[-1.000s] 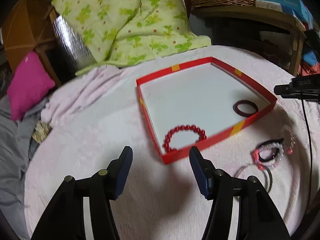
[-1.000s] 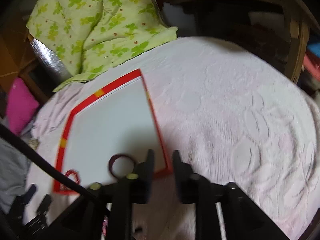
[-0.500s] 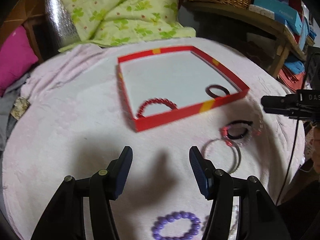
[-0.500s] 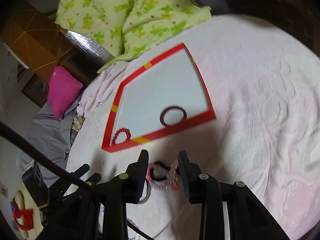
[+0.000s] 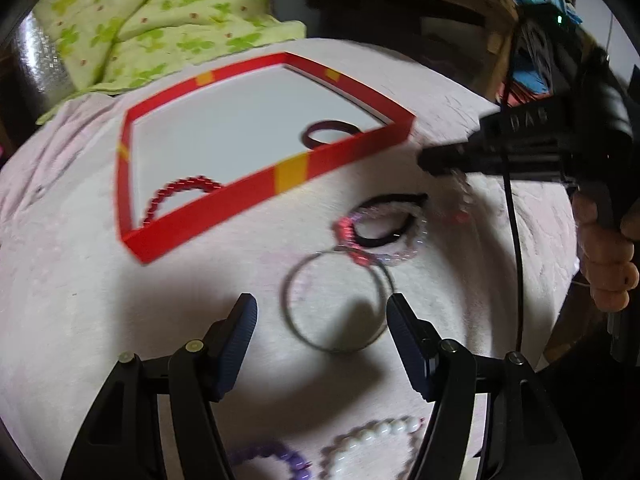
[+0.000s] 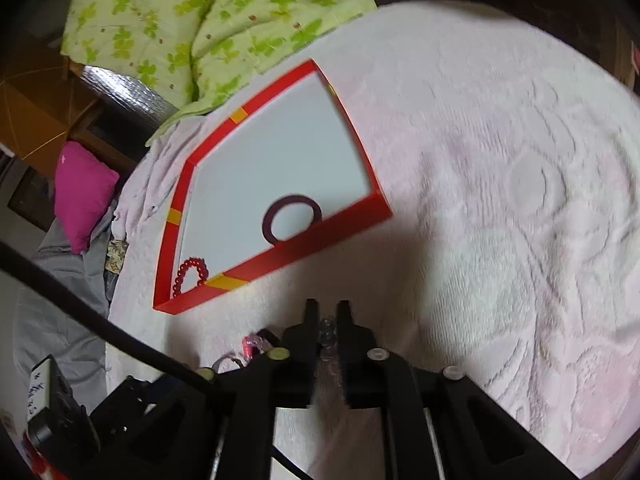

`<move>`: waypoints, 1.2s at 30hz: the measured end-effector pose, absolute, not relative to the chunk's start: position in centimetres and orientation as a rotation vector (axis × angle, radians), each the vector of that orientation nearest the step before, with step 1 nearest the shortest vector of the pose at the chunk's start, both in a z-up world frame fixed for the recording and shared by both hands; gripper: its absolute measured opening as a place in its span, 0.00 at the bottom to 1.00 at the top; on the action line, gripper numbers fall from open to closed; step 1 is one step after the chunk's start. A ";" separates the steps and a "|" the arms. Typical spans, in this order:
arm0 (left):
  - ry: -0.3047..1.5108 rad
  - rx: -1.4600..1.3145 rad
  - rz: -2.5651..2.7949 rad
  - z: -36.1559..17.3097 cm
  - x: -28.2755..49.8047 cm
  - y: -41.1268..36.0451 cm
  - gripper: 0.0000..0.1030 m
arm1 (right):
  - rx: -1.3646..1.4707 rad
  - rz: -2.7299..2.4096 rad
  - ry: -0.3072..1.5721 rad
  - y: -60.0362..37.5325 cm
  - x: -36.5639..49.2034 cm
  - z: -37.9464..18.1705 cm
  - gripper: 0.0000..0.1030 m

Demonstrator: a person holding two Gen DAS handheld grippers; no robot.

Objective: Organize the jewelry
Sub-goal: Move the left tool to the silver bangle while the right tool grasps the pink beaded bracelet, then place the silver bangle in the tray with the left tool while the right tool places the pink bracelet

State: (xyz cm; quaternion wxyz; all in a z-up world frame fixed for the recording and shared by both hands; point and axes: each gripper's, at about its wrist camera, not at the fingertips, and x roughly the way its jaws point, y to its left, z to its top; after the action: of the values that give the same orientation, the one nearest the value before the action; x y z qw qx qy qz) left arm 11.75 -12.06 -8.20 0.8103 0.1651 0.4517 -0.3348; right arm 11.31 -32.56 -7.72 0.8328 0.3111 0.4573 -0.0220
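The thin silver bangle [image 5: 338, 304] lies flat on the pink cover just ahead of your left tongs [image 5: 322, 322], framed between jaws that have just been widening and grip nothing. Purple [image 5: 272, 456] and white [image 5: 372, 440] bead bracelets sit nearer you, under those tongs. Your right tongs [image 6: 328, 314] have just clamped onto a clear bead bracelet [image 6: 326, 336] beside the tangled black band [image 5: 394, 220], so one piece is ready to carry. Beyond both, the red tray [image 5: 288, 174] holds a red bead bracelet [image 5: 180, 192] and a dark ring [image 5: 330, 136]; its white floor has ample room, but you'll need to clear the near wall.
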 end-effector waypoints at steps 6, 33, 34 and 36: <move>0.995 0.362 -0.744 -9.0 11.6 -13.3 0.66 | 0.681 -0.035 0.909 -33.5 10.9 -6.9 0.08; 0.866 0.215 -0.729 -5.5 13.4 -9.8 0.61 | 0.783 0.058 0.787 -33.6 11.1 -5.6 0.08; 0.847 0.206 -0.722 -5.0 13.7 -9.6 0.61 | 0.780 0.067 0.773 -33.5 11.1 -5.4 0.08; 0.806 0.177 -0.703 -4.0 14.3 -9.1 0.61 | 0.774 0.093 0.733 -33.0 11.5 -4.7 0.08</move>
State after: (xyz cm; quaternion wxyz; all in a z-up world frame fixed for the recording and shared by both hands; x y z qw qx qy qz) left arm 14.25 -9.12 -4.02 0.8566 0.0841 0.3837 -0.3346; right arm 11.47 -33.00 -4.73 0.8602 0.3689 0.3493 0.0441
